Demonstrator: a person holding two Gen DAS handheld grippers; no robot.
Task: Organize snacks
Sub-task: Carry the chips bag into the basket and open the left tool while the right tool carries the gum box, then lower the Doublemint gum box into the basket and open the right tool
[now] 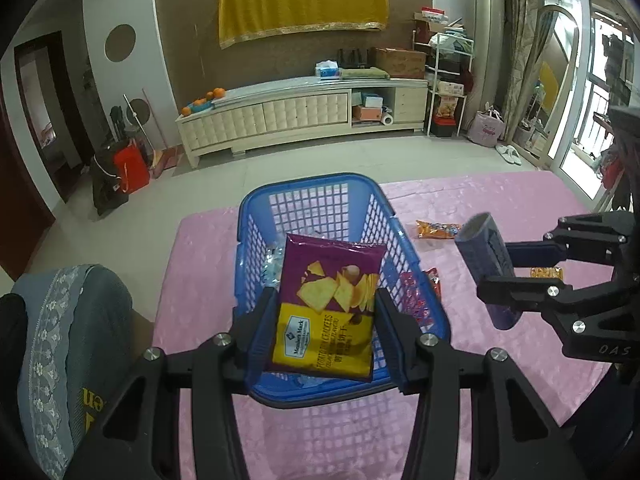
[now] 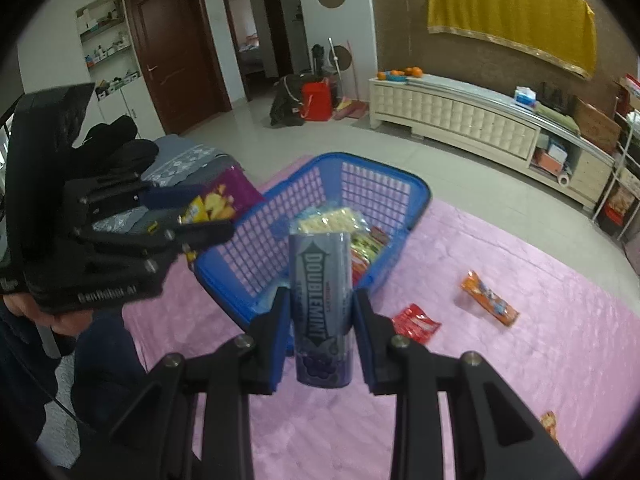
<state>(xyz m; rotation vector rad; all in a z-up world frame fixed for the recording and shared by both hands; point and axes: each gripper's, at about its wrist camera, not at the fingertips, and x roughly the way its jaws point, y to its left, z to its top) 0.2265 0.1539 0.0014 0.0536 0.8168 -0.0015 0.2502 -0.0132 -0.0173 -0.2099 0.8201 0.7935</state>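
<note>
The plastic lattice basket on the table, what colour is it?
The plastic lattice basket is blue; the left wrist view shows it best.

**Colours on the pink tablecloth**

We see a pink tablecloth (image 1: 500,360) with a faint mottled sheen. The basket (image 1: 248,216) is bright blue with an open grid pattern on its walls. Our left gripper (image 1: 324,320) is black with blue pads, and its cracker packet (image 1: 328,308) is purple above and yellow below, printed with golden crackers. Our right gripper (image 2: 322,320), also black and blue, carries a Doublemint canister (image 2: 322,312) in lavender with white lettering and dark berries. Near the right edge we see an orange packet (image 2: 490,300) with blue and white marks, and a red wrapper (image 2: 416,322) with white print.
</note>
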